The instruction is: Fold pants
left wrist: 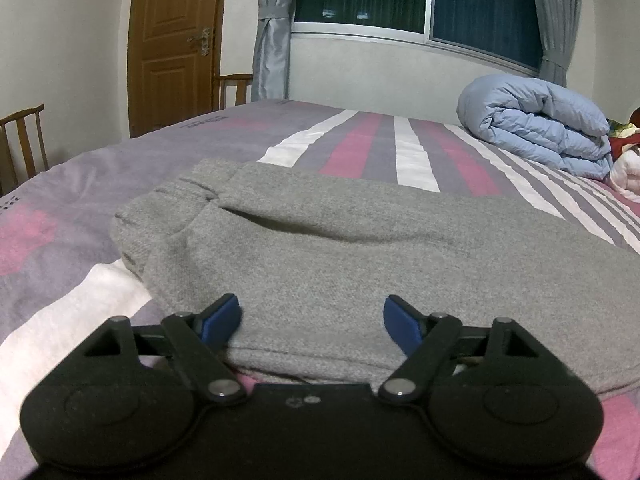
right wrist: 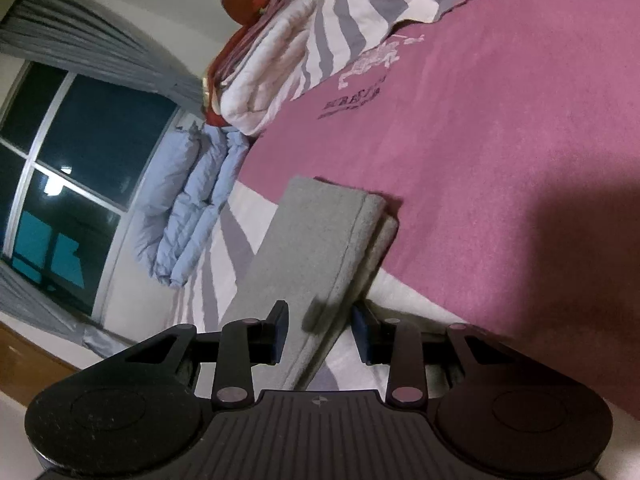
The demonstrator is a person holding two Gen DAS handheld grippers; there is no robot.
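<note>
Grey knit pants point(left wrist: 340, 256) lie on the striped bed, waistband at the left, legs running right. My left gripper point(left wrist: 312, 320) is open, its blue-padded jaws spread wide over the near edge of the pants, holding nothing. In the right wrist view, rolled on its side, the folded leg ends of the pants point(right wrist: 320, 248) lie stacked on the bed. My right gripper point(right wrist: 320, 330) is open, one jaw on each side of the leg's edge, not closed on it.
The bed sheet point(left wrist: 60, 248) is striped purple, pink and white. A rolled light-blue duvet point(left wrist: 540, 124) lies at the far right, also seen in the right wrist view point(right wrist: 188, 208). White folded bedding point(right wrist: 264, 92) sits beyond. Wooden chairs point(left wrist: 24, 140) stand by the door.
</note>
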